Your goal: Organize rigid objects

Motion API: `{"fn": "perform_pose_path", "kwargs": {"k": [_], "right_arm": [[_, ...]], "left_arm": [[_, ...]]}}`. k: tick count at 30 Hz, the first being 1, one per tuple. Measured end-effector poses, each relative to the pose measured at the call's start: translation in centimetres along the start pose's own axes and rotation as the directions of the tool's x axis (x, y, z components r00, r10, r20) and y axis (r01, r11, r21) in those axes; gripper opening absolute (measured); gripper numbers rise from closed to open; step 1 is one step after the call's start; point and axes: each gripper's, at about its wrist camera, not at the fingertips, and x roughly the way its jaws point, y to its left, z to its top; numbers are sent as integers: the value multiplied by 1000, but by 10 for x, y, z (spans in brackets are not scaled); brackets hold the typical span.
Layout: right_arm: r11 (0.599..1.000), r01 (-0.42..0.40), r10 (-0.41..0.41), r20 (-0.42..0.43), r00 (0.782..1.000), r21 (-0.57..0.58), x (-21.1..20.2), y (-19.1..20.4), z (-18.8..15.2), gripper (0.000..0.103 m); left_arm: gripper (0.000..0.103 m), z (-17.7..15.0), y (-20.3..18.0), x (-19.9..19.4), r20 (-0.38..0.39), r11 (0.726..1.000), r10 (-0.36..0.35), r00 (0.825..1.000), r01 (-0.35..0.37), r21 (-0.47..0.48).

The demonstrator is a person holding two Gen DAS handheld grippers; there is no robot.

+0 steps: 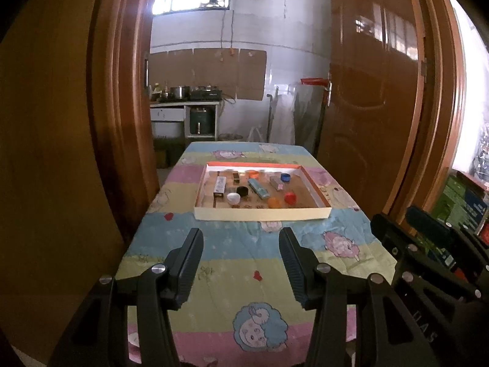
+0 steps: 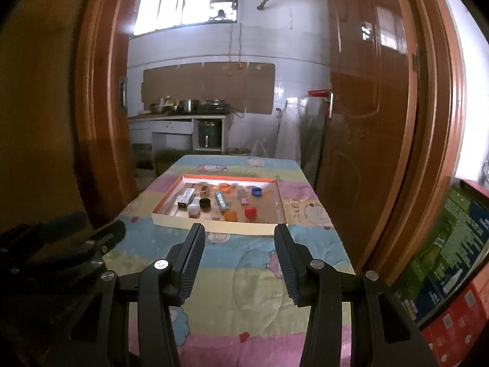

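Both pairs of fingers are standing spread wide with nothing between them: we are holding the left gripper (image 1: 241, 263) and the right gripper (image 2: 240, 260) low over the near end of the table under its pastel cartoon-sheep cloth (image 1: 244, 263), side by side.

Well ahead of both sets of fingertips, we are looking at the shallow cardboard tray with an orange inner rim (image 1: 262, 214), and every small object in view is lying inside it. Ahead and to the left of the fingertips, a long white carton (image 1: 220, 185) is lying beside a round white cap (image 1: 233, 198) and a round black cap (image 1: 242, 191). Straight ahead, a slim teal box (image 1: 258, 188) is resting slantwise. Ahead and to the right sit an orange cap (image 1: 274, 202), a red cap (image 1: 290, 198), a blue cap (image 1: 285, 177) and a small grey-pink box (image 1: 276, 183).

Caps and boxes are lying mixed, so we are judging that the sorting is still wanted; yet this scatter could equally be a finished gathering into the tray. We are therefore not naming a step. Any reach would call for carrying a gripper forward over the tray's near wall, and lining the fingers across a cap's width or a box's narrow sides.
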Motion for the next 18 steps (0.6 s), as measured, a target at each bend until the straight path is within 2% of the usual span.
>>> {"fn": "perform_pose_path", "kwargs": {"k": [18], "right_arm": [[1000,-3,3,13,1000,13,-13,0,-11,49]], "left_arm": [[51,-10,1,-11,27,998,62,998,-61,-7]]}}
